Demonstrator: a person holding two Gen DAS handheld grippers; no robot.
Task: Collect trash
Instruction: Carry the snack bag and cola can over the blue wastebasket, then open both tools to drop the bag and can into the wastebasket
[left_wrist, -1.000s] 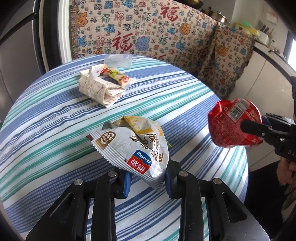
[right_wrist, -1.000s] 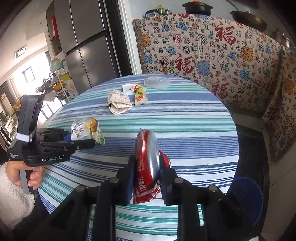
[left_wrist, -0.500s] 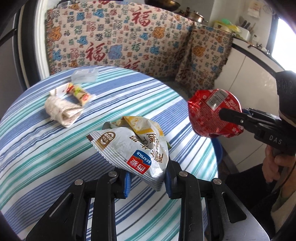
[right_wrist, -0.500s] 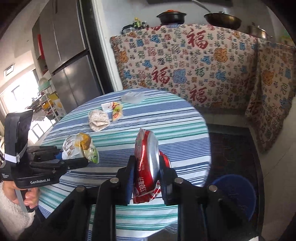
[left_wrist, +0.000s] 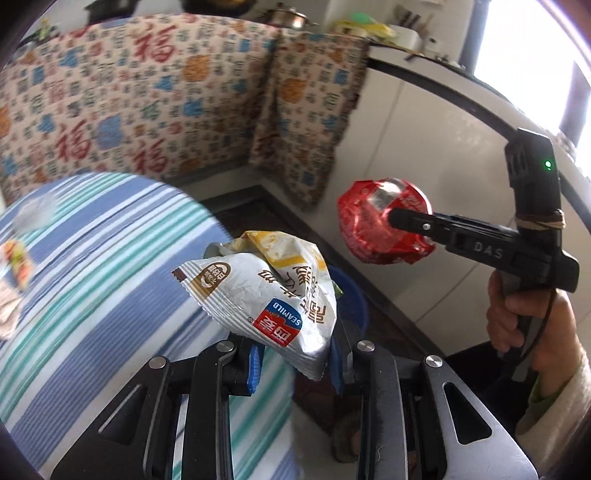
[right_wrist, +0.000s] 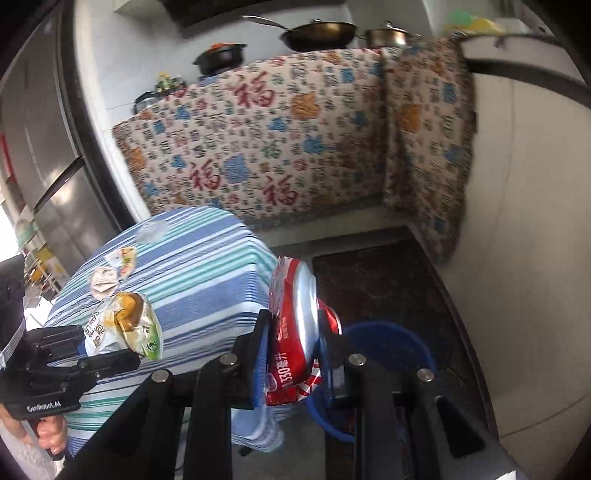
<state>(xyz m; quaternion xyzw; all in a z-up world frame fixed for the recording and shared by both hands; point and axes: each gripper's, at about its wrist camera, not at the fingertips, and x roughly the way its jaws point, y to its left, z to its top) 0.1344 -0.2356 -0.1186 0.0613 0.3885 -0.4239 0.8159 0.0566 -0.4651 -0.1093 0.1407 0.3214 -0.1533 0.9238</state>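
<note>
Both your grippers have swung off the striped table (right_wrist: 207, 266), which now sits at the frame's left. Your left gripper (left_wrist: 295, 363) pinches a crumpled snack bag (left_wrist: 266, 295); your right gripper (right_wrist: 293, 354) clamps a crushed red can (right_wrist: 295, 325). The blue bin (right_wrist: 391, 347) appears low in the frame, just behind the can, with open floor around it. More wrappers (right_wrist: 110, 269) remain on the table.

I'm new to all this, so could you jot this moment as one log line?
left gripper: shut on snack bag | right gripper: shut on crushed red can | blue bin: on floor beside table
</note>
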